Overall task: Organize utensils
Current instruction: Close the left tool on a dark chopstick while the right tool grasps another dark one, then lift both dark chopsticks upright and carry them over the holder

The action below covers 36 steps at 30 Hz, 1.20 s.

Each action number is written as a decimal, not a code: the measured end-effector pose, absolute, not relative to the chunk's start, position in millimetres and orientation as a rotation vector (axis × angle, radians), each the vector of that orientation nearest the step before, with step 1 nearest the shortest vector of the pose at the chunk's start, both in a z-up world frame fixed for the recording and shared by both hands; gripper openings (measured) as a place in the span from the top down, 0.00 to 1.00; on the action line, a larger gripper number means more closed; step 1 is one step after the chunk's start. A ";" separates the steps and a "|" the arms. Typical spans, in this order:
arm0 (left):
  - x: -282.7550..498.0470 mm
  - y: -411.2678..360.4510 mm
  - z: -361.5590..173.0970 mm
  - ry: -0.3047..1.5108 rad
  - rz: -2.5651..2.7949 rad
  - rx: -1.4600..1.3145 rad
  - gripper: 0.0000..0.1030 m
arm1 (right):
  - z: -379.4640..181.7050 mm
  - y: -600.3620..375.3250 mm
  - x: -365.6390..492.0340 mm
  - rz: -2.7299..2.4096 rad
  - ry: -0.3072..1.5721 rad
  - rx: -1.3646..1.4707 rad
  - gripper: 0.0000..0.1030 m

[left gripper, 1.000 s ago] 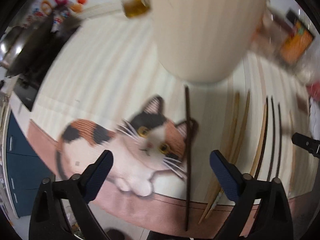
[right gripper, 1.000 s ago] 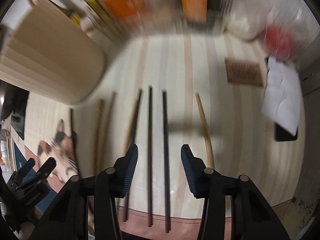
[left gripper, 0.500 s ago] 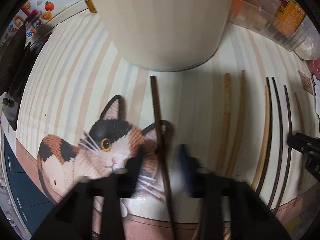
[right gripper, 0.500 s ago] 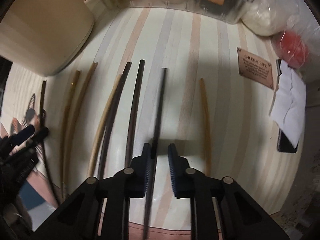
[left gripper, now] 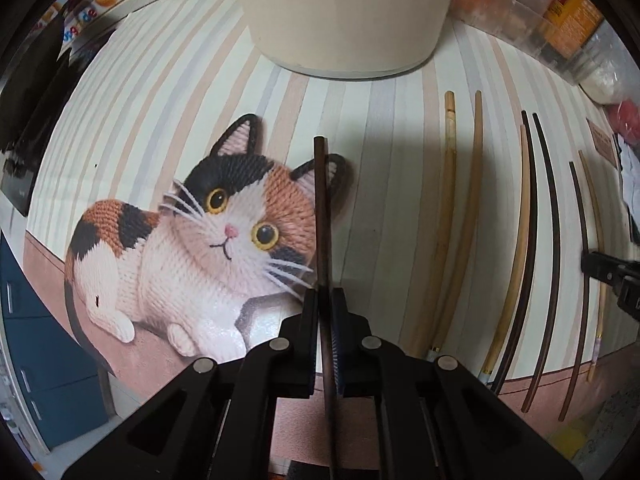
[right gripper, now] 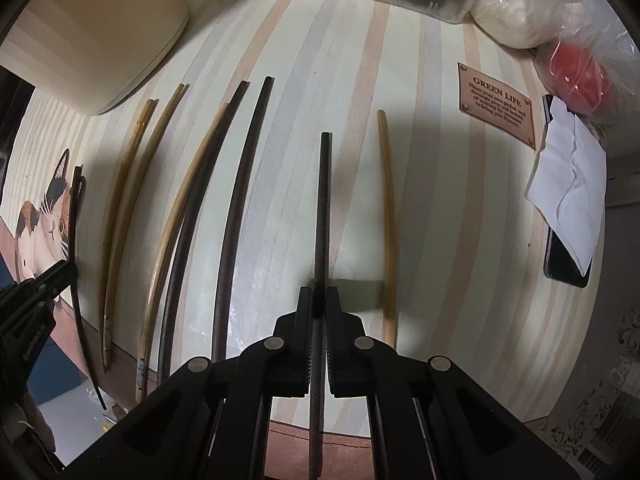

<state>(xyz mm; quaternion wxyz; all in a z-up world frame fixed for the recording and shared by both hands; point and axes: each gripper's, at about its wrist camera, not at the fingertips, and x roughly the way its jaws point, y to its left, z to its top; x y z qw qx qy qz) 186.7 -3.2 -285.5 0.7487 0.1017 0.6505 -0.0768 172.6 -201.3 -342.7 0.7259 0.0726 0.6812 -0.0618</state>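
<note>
1. The left tongs [left gripper: 325, 312] are closed on a dark brown chopstick [left gripper: 321, 216]. It runs up the centre of the left wrist view, across the ear of the cat picture [left gripper: 200, 240] printed on the counter [left gripper: 160, 100] covering.
2. The right tongs [right gripper: 319, 308] are clamped on a dark chopstick [right gripper: 323, 200] of their own, which points straight up the middle of the right wrist view.
3. So two sticks are in hand. Whether either has left the counter surface I cannot tell.
4. The rest lie loose on the counter in a rough row: a pair of light bamboo chopsticks [right gripper: 128, 200] left of centre in the right wrist view, then one tan chopstick [right gripper: 180, 208] beside two dark chopsticks [right gripper: 224, 216], and a single tan chopstick [right gripper: 387, 216] just right of the gripped one.
5. A large cream container [left gripper: 344, 12] stands at the top centre of the left wrist view. It may be where the sticks go, though no opening shows.
6. My judgement: the task is at an early to middle stage. Nothing seen is stowed yet, the colours sit partly mixed, and six loose sticks remain beyond the two held. The two held sticks look alike, so pairing them seems the likely step.
</note>
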 end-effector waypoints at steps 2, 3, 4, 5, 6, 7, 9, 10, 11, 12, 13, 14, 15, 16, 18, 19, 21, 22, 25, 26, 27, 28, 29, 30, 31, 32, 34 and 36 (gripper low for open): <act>185.6 -3.2 -285.6 1.419 -0.168 0.222 0.96 | -343.1 -202.4 169.0 -0.138 1.507 0.152 0.95; 185.1 -2.7 -285.8 1.417 -0.169 0.221 0.96 | -343.7 -202.1 167.5 -0.139 1.511 0.147 0.95; 185.0 -1.1 -286.4 1.416 -0.170 0.218 0.96 | -344.1 -202.3 166.1 -0.140 1.514 0.148 0.95; 183.8 -1.3 -286.5 1.416 -0.170 0.214 0.96 | -340.9 -198.3 172.0 -0.141 1.514 0.147 0.95; 184.5 -0.6 -286.5 1.415 -0.171 0.212 0.96 | -341.4 -197.7 171.1 -0.143 1.517 0.146 0.95; 183.2 -0.8 -286.5 1.415 -0.172 0.208 0.96 | -341.9 -197.7 176.3 -0.145 1.521 0.145 0.95; 190.6 4.2 -286.4 1.414 -0.172 0.202 0.96 | -341.2 -194.8 186.6 -0.151 1.530 0.142 0.95; 189.8 3.6 -286.5 1.413 -0.173 0.202 0.96 | -340.6 -193.7 189.0 -0.155 1.534 0.141 0.94; 198.8 4.1 -285.2 1.413 -0.175 0.203 0.96 | -341.0 -193.1 193.6 -0.158 1.537 0.141 0.94; 203.3 6.2 -284.2 1.413 -0.178 0.202 0.96 | -340.9 -193.2 196.5 -0.160 1.540 0.143 0.94; 209.1 7.3 -285.5 1.414 -0.179 0.199 0.96 | -341.5 -192.5 197.3 -0.163 1.542 0.145 0.94; 210.8 7.1 -285.6 1.414 -0.181 0.198 0.96 | -341.0 -192.7 199.6 -0.164 1.546 0.144 0.94; 214.4 9.0 -286.5 1.414 -0.184 0.198 0.96 | -341.3 -192.3 200.8 -0.166 1.549 0.143 0.94; 216.7 11.0 -286.4 1.415 -0.186 0.194 0.96 | -341.5 -192.6 202.4 -0.168 1.552 0.148 0.94; 223.5 11.8 -285.7 1.410 -0.189 0.187 0.96 | -341.4 -196.0 205.3 -0.174 1.557 0.170 0.94; 224.7 12.1 -285.6 1.407 -0.189 0.183 0.96 | -341.3 -198.0 206.3 -0.177 1.557 0.181 0.94; 224.3 13.0 -285.1 1.402 -0.189 0.183 0.97 | -341.5 -198.8 206.5 -0.179 1.549 0.193 0.95; 224.6 13.0 -284.6 1.399 -0.188 0.181 0.97 | -341.5 -199.0 206.0 -0.177 1.543 0.195 0.95; 223.4 14.0 -280.0 1.383 -0.196 0.179 0.97 | -341.3 -208.2 201.8 -0.158 1.514 0.266 0.95; 223.9 14.2 -277.7 1.380 -0.200 0.173 0.97 | -340.2 -210.4 199.4 -0.162 1.507 0.284 0.95; 223.9 15.2 -274.9 1.378 -0.204 0.167 0.97 | -337.5 -212.9 198.2 -0.160 1.488 0.304 0.95; 223.7 16.4 -271.5 1.375 -0.208 0.161 0.97 | -335.1 -214.6 197.1 -0.155 1.473 0.314 0.95; 222.8 17.7 -268.7 1.373 -0.212 0.153 0.97 | -332.7 -215.3 196.4 -0.151 1.461 0.320 0.95; 222.1 19.1 -265.1 1.370 -0.218 0.144 0.97 | -330.0 -215.8 195.7 -0.146 1.450 0.325 0.95; 221.7 20.2 -261.4 1.364 -0.221 0.139 0.97 | -326.7 -216.0 195.2 -0.142 1.435 0.329 0.95; 220.9 21.6 -257.9 1.359 -0.223 0.134 0.97 | -324.1 -216.1 193.2 -0.136 1.425 0.332 0.95; 219.8 24.1 -249.4 1.348 -0.231 0.119 0.97 | -319.4 -216.2 192.6 -0.126 1.410 0.342 0.95; 219.2 26.0 -239.8 1.330 -0.234 0.115 0.97 | -314.4 -215.6 192.0 -0.117 1.396 0.351 0.95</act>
